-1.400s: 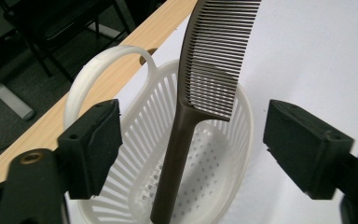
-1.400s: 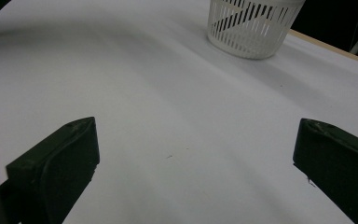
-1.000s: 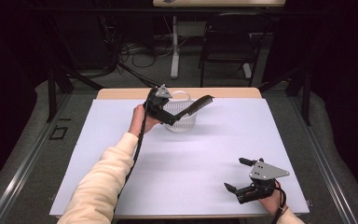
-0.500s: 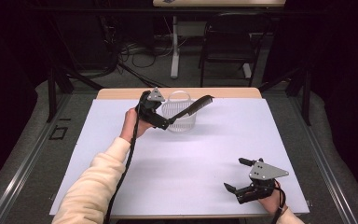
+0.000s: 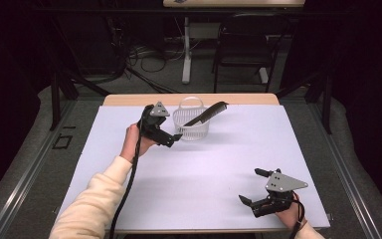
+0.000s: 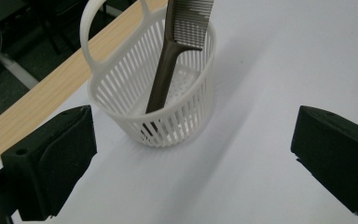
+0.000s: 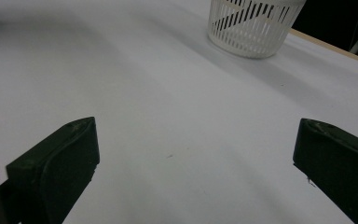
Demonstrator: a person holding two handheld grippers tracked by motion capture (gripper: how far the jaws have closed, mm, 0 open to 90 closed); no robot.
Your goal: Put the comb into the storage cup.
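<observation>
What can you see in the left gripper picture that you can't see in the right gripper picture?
The left gripper view has the dark comb leaning inside the white basket, the basket's looped handle, and the wooden table edge beside it. The right gripper view has a wide stretch of white table cover in front, with the basket's lower part far off at the top. Both share the basket, the white cover, and two black jaws spread wide apart, holding nothing.
</observation>
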